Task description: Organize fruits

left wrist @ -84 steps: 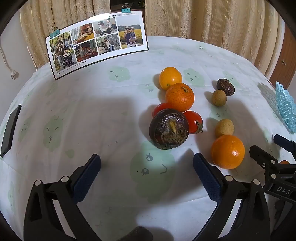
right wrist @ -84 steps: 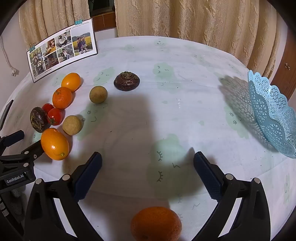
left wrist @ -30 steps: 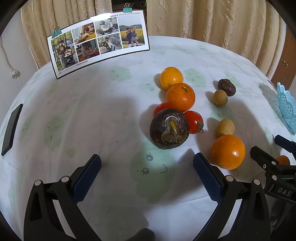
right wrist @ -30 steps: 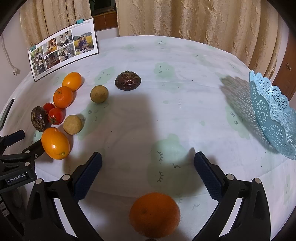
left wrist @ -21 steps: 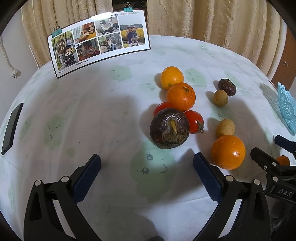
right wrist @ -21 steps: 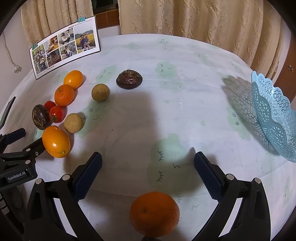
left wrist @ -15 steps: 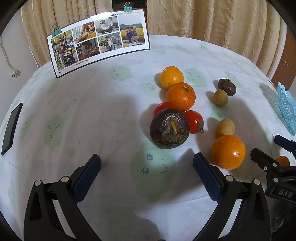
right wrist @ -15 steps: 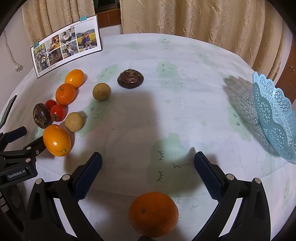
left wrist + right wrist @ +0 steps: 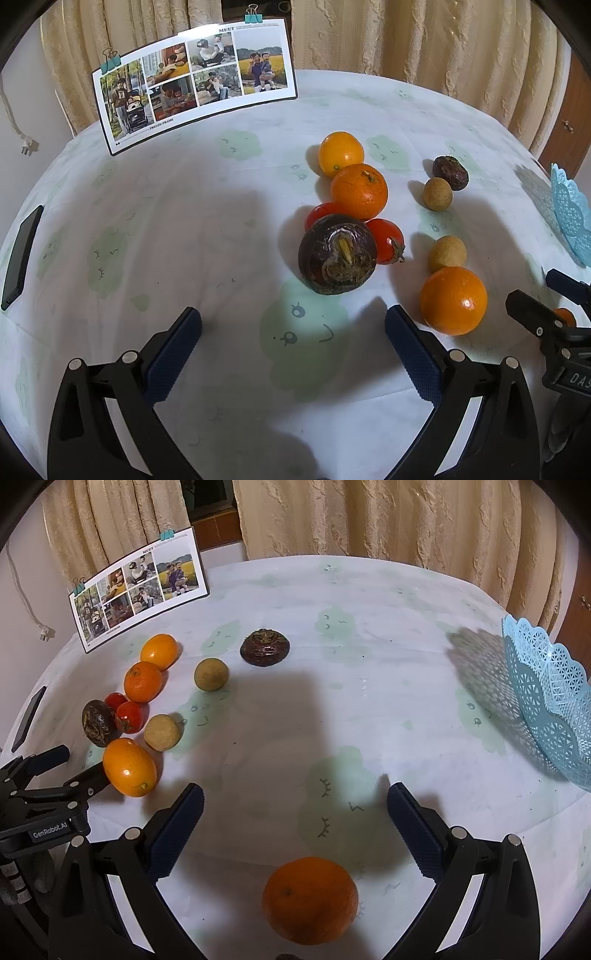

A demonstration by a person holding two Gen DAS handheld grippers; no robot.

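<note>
Left gripper (image 9: 293, 341) wide open, empty, near the dark purple round fruit (image 9: 338, 254) in the left cluster. Right gripper (image 9: 295, 825) wide open, empty; loose round orange (image 9: 310, 899) sits just under its fingers. Likely step: drop lower, centre the orange, close gently, then carry it to the light blue lattice plastic basket (image 9: 546, 701), far right.

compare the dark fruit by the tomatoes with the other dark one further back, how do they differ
The near dark fruit touches the tomatoes and shows a pale yellowish stub; the far dark fruit sits alone, showing a fibrous top. In the right wrist view the far one looks flatter. Both are dark brown-purple and rest on the tablecloth.
</note>
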